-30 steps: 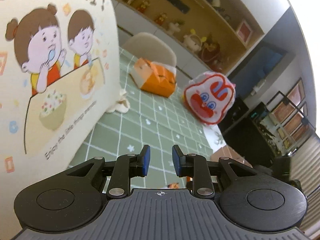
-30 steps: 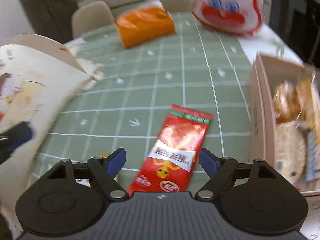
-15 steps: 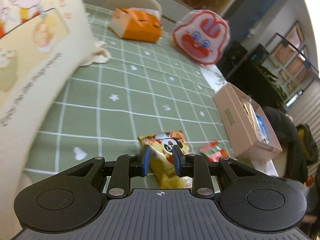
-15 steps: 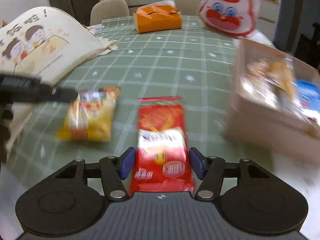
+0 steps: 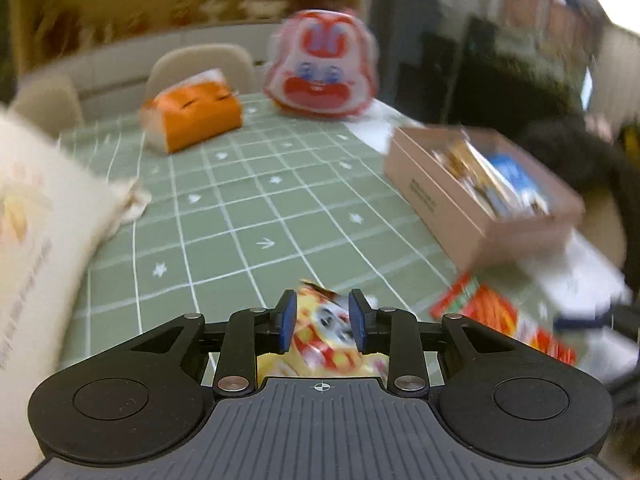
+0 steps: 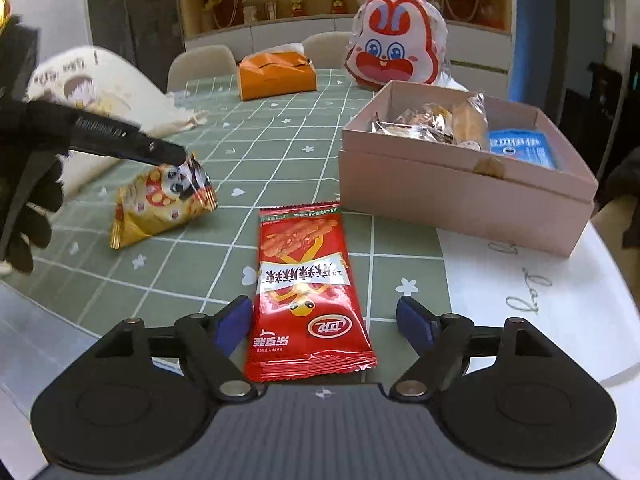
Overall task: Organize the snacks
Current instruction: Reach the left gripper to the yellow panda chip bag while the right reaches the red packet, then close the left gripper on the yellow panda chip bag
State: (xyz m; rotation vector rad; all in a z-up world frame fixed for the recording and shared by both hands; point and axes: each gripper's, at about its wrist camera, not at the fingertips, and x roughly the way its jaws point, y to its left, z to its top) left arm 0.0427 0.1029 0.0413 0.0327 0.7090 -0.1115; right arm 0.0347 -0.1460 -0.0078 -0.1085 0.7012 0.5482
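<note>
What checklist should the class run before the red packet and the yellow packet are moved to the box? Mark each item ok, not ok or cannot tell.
1. Red packet lies flat between the right tool's fingers: ok.
2. Right tool gripping it: not ok; jaws are opening, pads clear of it.
3. Yellow packet between the left tool's fingers: ok.
4. Left grip firm: cannot tell; jaws are opening.
5. Box open on top: ok.
6. Room left in the box: cannot tell.
</note>
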